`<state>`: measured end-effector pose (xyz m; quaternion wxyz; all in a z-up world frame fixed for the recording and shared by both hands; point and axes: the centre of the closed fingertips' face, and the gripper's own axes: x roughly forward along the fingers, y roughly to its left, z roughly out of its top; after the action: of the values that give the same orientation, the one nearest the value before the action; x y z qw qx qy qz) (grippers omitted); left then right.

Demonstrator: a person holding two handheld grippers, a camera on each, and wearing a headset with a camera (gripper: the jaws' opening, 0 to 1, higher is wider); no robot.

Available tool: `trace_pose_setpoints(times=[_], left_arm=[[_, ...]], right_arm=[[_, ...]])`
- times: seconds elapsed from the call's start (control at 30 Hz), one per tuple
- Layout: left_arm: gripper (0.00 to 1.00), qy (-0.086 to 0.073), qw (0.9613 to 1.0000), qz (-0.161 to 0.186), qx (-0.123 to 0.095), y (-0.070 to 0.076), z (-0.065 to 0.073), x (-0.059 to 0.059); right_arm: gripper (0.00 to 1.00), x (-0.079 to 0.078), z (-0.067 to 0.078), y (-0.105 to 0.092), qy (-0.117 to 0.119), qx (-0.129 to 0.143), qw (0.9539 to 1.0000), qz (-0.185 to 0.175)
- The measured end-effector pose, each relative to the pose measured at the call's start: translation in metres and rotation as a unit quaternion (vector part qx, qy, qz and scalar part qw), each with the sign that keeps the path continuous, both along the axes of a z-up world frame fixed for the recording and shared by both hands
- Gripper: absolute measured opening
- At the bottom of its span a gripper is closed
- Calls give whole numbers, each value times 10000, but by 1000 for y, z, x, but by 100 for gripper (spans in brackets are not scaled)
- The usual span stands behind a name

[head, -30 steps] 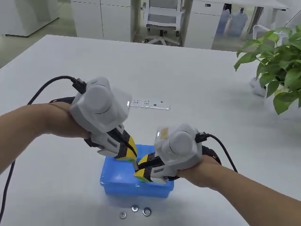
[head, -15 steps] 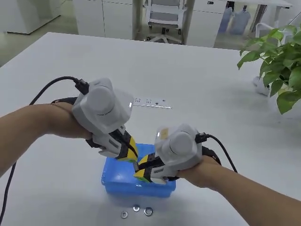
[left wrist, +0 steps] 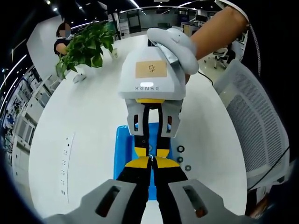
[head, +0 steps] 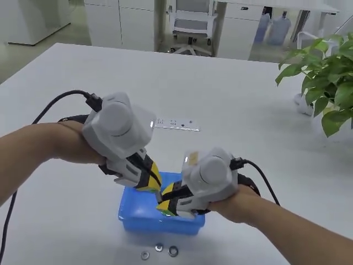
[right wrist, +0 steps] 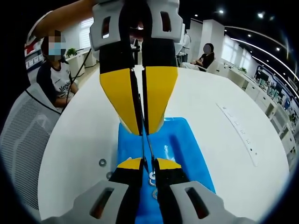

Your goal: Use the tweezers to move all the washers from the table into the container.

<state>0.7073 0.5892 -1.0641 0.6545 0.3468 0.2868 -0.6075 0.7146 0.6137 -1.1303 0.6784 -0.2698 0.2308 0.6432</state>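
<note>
Presently: left gripper [head: 149, 180], right gripper [head: 165, 203], both pinching tweezers [right wrist: 144, 135] over container [head: 138, 221]; three washers [head: 159, 248] beside its near edge, table [head: 231, 110] open beyond.

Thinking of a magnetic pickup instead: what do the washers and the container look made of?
Washers: likely steel, going by their silvery, shiny rings. Container: apparently moulded plastic, given its uniform glossy blue and rounded rim.

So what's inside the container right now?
A washer sits at the tweezers' tips over the container's floor, possibly a second beside it. In the head view the left gripper and right gripper cover most of the inside.
</note>
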Motion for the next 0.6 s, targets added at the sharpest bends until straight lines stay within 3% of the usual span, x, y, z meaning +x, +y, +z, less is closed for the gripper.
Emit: trace_pose_setpoints(times=[0.6], left_arm=[[5, -142, 9998, -110, -28, -3, 27, -17]], right_arm=[[11, -13, 26, 1, -217, 119, 9997, 3]])
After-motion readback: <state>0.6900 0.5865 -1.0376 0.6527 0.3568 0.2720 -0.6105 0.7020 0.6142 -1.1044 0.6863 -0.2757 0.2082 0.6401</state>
